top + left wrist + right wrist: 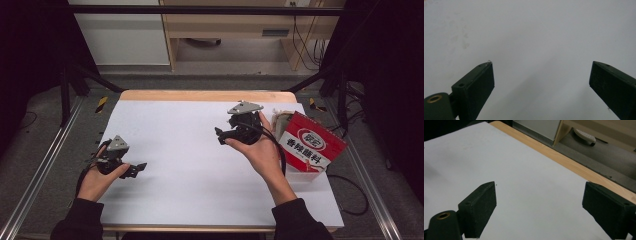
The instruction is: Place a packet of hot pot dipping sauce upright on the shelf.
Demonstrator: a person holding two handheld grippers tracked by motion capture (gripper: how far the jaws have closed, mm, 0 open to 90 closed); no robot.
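- L gripper (pixel 134 170): jaws wide, holding nothing, low over white sheet (pixel 180 150) near its left edge.
- R gripper (pixel 222 134): jaws wide, nothing held, raised over sheet's right part.
- Red packet (pixel 311 142) in clear bin at table's right edge, just beside R hand (pixel 260 152).

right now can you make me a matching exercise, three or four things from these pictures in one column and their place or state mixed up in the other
Things:
1. left gripper
2. right gripper
3. red packet
4. white sheet

Places or states:
a. propped in a clear box at the table's right edge
b. covers the tabletop
c. jaws open, held low at the sheet's left edge
d. jaws open, held up next to the packet

Pairs: 1-c, 2-d, 3-a, 4-b
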